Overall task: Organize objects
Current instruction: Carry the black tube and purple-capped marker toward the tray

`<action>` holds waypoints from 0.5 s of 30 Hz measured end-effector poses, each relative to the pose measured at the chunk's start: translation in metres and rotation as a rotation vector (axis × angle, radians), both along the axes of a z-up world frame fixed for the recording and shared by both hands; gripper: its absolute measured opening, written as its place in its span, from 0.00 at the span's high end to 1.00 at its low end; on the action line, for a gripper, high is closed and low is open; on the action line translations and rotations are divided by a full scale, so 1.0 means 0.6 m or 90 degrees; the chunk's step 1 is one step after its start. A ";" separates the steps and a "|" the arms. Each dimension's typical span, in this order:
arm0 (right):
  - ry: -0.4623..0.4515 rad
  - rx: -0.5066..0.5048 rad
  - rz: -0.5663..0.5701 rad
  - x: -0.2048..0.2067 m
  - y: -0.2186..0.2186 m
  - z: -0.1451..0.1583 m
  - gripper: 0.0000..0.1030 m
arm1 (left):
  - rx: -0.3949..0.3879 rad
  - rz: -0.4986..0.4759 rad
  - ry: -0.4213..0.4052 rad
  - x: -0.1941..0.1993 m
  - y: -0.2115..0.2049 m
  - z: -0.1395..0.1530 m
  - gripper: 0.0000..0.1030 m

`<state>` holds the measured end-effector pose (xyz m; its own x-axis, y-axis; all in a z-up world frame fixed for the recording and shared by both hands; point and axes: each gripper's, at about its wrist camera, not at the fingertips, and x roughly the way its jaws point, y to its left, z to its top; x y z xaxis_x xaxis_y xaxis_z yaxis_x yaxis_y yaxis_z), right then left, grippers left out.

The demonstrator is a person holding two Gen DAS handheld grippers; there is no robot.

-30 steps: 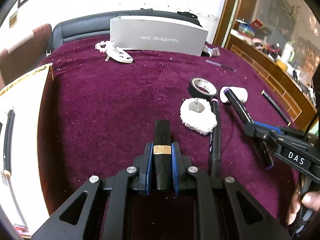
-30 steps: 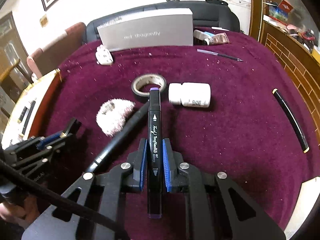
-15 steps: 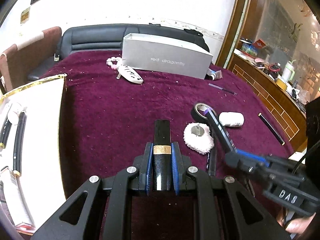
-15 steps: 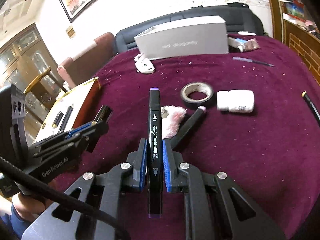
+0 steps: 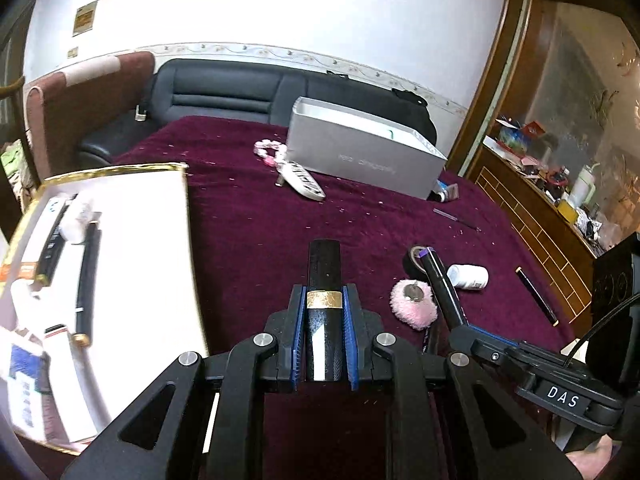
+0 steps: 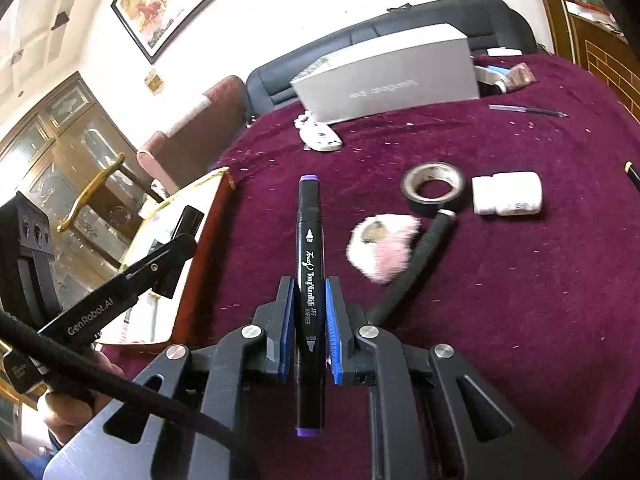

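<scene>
My left gripper point(image 5: 324, 300) is shut on a black tube with a gold band point(image 5: 324, 276), held above the maroon cloth point(image 5: 256, 232) beside the white tray point(image 5: 136, 240). My right gripper point(image 6: 308, 300) is shut on a black art marker with purple ends point(image 6: 308, 236), raised over the cloth. That marker point(image 5: 438, 280) and the right gripper show at the lower right of the left wrist view. The left gripper point(image 6: 176, 248) appears at the left of the right wrist view, over the tray's edge point(image 6: 188, 196).
On the cloth lie a pink fluffy pad point(image 6: 382, 246), a black pen point(image 6: 420, 260), a tape roll point(image 6: 434, 188), a white bottle point(image 6: 506, 194), a thin pen point(image 6: 528, 111) and a white remote point(image 5: 302, 184). A grey box point(image 5: 360, 156) stands at the back. Pens point(image 5: 86, 276) lie in the tray.
Both grippers rose and swung left toward the white tray, each keeping its grip. The tray fills more of the left wrist view, and the loose objects slid right in the right wrist view.
</scene>
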<state>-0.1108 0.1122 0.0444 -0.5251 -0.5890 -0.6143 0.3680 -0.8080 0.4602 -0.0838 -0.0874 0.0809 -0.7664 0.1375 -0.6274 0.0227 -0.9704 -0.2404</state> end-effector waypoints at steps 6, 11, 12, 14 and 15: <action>0.013 -0.005 0.054 0.023 -0.077 0.025 0.88 | 0.007 0.050 -0.009 0.035 -0.070 -0.005 0.86; 0.023 0.007 0.112 0.036 -0.161 0.037 0.87 | 0.028 0.114 -0.030 0.047 -0.150 -0.019 0.86; 0.024 0.011 0.121 0.037 -0.176 0.038 0.87 | 0.030 0.124 -0.037 0.047 -0.164 -0.023 0.86; 0.028 0.022 0.142 0.037 -0.214 0.038 0.87 | 0.041 0.139 -0.056 0.048 -0.190 -0.034 0.86; 0.030 0.030 0.148 0.035 -0.227 0.037 0.87 | 0.047 0.142 -0.063 0.049 -0.197 -0.039 0.86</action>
<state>-0.0897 -0.0241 0.0663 -0.4076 -0.6685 -0.6221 0.5671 -0.7193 0.4013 -0.0542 -0.2055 0.0576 -0.7182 0.0198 -0.6955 0.2617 -0.9185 -0.2964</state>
